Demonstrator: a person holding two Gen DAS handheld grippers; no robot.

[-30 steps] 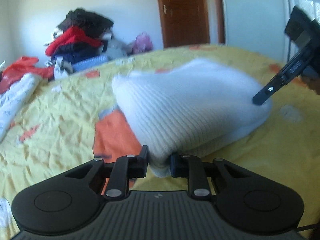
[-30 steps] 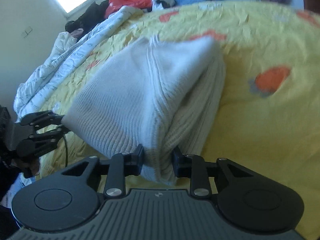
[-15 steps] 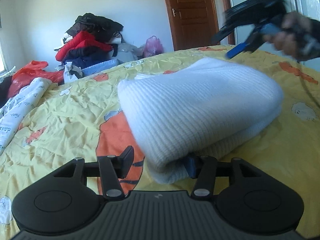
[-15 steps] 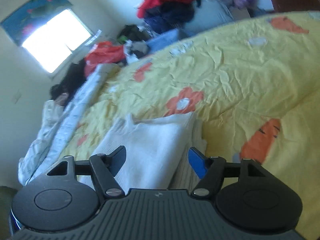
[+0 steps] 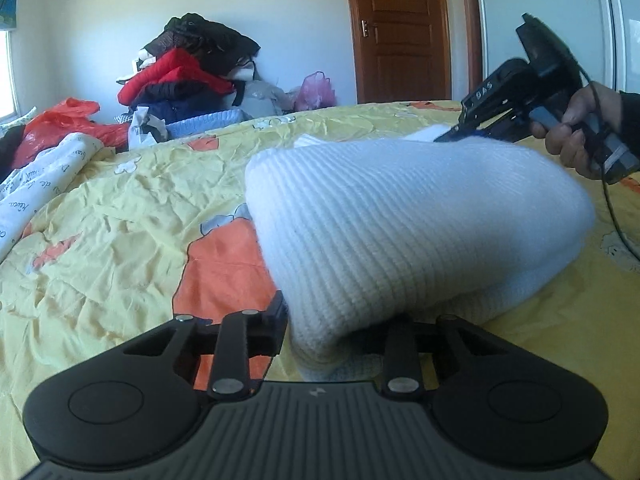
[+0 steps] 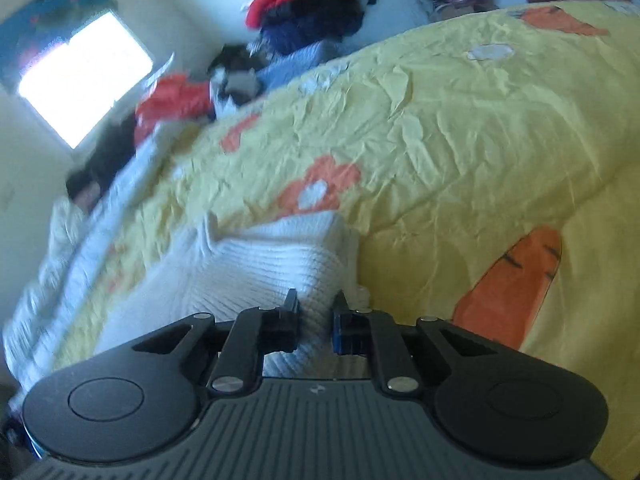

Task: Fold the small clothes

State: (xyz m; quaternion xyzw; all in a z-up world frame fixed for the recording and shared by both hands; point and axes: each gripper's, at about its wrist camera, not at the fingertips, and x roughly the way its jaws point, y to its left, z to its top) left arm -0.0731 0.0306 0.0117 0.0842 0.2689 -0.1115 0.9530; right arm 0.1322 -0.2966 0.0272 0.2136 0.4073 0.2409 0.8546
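1. Left tongs (image 5: 334, 326) just closed, pinching near corner of white knit (image 5: 400, 232).
2. Right tongs (image 6: 316, 314) just closed, nipping far corner.
3. Knit on bed (image 5: 100, 240), folded thick; judged mostly done, maybe one fold or placing left.

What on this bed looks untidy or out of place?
The folded white sweater looks neat. The odd part is the heap of clothes and an orange bag, piled loosely at the far edge of the yellow bedspread.

Both hand-held grippers (image 5: 326, 316) (image 6: 316, 310) clamped, angled downward
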